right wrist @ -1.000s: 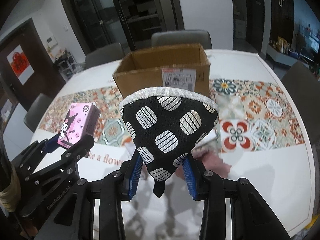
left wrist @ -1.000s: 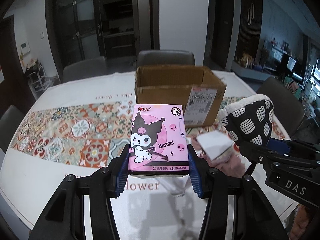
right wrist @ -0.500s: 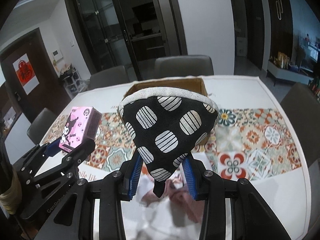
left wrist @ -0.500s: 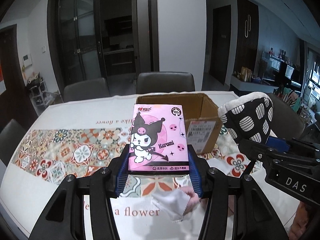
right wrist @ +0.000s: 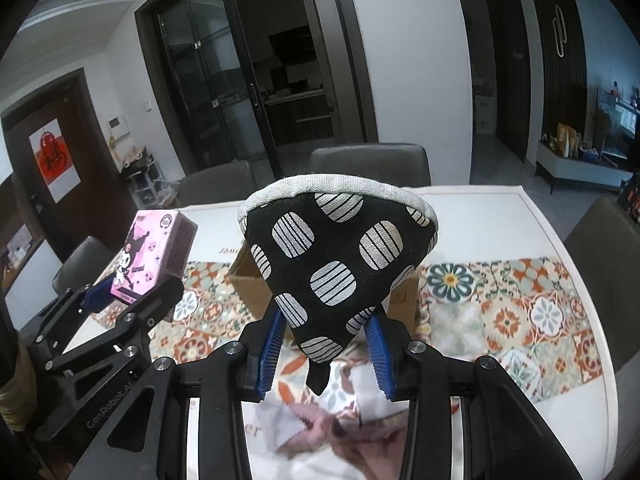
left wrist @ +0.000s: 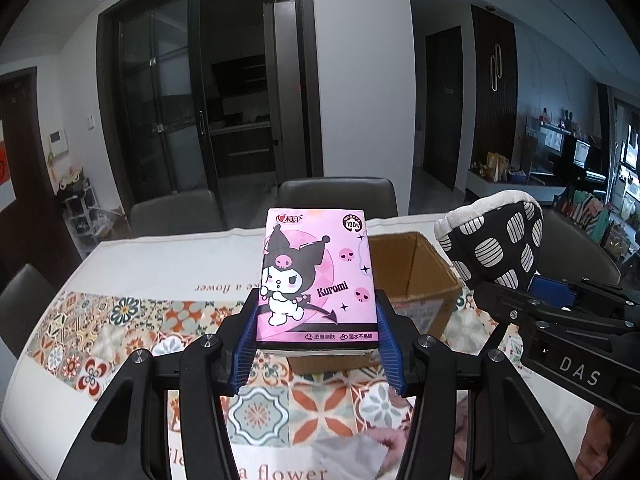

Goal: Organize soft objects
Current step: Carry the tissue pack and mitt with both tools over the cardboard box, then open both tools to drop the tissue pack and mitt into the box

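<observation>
Left tool (left wrist: 317, 330) grips my pink tissue pack (left wrist: 316, 276). Right tool (right wrist: 325, 344) clamps the spotted mitt (right wrist: 336, 264), above the table (right wrist: 520, 300).

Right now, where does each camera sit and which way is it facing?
Left wrist: on the left gripper, looking along it over the table at the pink tissue pack it holds and the cardboard box; right gripper at right.
Right wrist: on the right gripper, facing its dotted oven mitt; left gripper at left.
Shared: both grippers, pack, mitt, box.
</observation>
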The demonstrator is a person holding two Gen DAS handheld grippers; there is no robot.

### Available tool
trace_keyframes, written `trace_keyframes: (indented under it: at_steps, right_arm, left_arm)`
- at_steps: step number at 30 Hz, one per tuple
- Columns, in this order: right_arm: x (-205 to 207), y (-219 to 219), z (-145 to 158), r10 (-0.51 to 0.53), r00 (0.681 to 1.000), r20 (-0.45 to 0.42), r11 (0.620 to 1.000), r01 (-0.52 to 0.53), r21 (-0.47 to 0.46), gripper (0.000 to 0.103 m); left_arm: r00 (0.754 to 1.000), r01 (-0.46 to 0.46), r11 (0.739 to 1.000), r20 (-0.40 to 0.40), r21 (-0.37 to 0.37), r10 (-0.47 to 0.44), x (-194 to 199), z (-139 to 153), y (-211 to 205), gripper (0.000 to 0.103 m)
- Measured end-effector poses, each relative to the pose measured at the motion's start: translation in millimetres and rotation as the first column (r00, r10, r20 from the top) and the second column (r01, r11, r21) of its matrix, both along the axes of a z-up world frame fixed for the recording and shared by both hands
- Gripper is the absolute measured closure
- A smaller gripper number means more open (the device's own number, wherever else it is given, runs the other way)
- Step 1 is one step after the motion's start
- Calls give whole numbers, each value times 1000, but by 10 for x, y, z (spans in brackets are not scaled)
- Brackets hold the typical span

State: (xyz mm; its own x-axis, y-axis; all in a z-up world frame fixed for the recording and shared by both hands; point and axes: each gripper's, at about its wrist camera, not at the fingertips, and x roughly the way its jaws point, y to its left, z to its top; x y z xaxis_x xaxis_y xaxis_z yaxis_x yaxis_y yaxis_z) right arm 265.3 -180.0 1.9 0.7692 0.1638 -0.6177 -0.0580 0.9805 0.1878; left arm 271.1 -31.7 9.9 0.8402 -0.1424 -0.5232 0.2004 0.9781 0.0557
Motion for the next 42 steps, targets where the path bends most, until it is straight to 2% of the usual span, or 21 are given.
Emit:
trace_keyframes:
  at_steps: [12, 26, 31, 42]
  right_arm:
    - [423, -40, 31, 3, 1000, 21, 1000, -3, -13, 62]
    - [1030, 0, 0, 32, 999, 11, 999, -32, -42, 62]
    - [1293, -9, -130, 44, 999, -31, 998, -46, -42, 62]
    - [1731, -102, -637, 58, 980, -188, 998, -64, -27, 62]
  left_arm:
    - [1000, 1, 1000, 14, 11, -2, 445, 13, -70, 51]
    - [999, 6, 1000, -47, -2, -6, 1030, -186, -97, 51]
    - [996, 20, 1000, -88, -4, -20, 1265, -324, -123, 51]
    - [977, 48, 999, -211, 11, -45, 1660, -744, -222, 51]
